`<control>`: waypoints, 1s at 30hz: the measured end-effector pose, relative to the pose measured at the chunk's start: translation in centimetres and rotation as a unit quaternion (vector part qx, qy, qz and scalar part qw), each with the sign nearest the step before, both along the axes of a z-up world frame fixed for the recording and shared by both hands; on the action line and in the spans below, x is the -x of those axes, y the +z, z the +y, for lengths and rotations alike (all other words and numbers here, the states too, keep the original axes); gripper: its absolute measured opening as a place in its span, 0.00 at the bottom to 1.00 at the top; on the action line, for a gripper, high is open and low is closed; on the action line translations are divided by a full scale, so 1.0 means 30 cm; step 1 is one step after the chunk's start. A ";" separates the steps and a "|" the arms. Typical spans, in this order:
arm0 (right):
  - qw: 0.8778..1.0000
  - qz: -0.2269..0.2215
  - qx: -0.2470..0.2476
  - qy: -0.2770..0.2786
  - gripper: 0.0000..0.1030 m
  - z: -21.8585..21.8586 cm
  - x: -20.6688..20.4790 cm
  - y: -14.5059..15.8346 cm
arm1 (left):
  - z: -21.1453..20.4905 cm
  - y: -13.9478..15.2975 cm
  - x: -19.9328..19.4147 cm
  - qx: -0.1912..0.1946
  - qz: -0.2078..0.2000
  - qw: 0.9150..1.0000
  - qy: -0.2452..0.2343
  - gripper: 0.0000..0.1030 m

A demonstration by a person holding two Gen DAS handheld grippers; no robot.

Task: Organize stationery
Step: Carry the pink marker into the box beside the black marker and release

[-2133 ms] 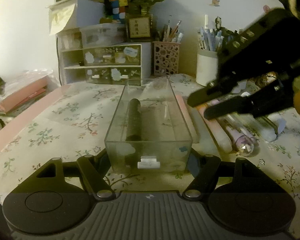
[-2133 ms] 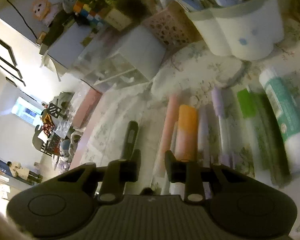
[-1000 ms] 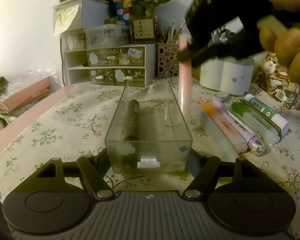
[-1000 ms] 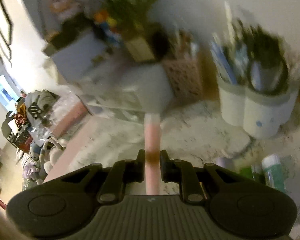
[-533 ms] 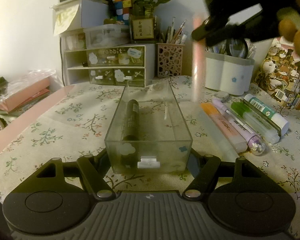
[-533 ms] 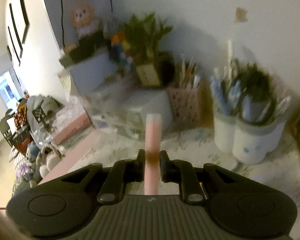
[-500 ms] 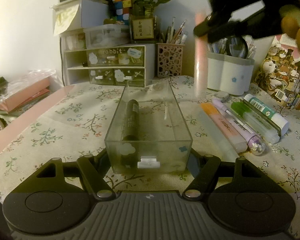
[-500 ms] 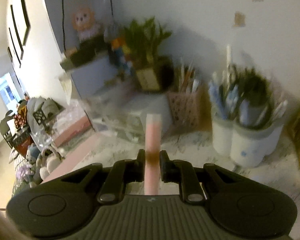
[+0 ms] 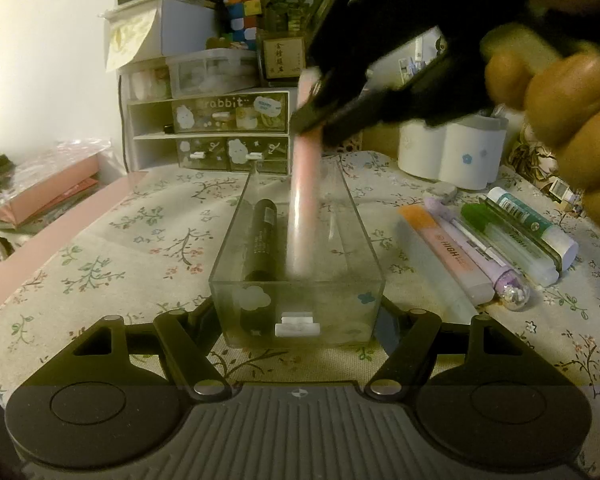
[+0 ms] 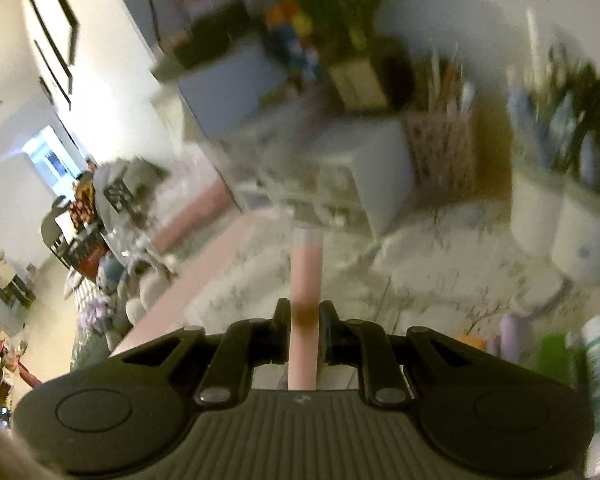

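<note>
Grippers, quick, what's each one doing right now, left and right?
Left gripper: closed on the near end of the clear box.
Right gripper: closed on the pink pen, its lower end in the box.

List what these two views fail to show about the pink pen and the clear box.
- Pink pen, left wrist view: motion blur hides whether its lower end touches the clear box floor.
- Its upper end: covered by the right gripper.
- Right wrist view: the box is out of sight below the right gripper; background blurred.
</note>
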State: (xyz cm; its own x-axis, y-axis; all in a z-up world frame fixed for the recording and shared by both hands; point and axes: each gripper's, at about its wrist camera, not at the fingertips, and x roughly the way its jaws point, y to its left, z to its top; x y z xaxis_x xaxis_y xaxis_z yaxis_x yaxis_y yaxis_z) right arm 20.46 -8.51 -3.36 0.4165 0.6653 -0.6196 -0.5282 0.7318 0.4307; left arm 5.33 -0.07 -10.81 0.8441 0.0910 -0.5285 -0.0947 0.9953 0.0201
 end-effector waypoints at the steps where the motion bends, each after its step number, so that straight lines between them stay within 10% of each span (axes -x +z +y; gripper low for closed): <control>1: 1.000 0.009 0.009 0.001 0.02 0.013 -0.005 -0.015 | 0.000 0.000 0.000 0.000 0.000 1.000 0.000 0.70; 30: 0.987 0.118 0.112 0.014 0.04 0.150 -0.088 -0.107 | -0.007 0.001 -0.007 0.000 0.001 1.000 -0.002 0.70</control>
State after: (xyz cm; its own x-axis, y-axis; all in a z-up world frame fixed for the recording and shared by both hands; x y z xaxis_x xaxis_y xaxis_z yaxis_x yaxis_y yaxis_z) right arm 23.10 -4.02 -6.56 0.2268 0.5105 -0.8294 -0.4538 0.8089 0.3738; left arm 5.53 -0.27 -10.77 0.8436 0.0872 -0.5299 -0.0901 0.9957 0.0204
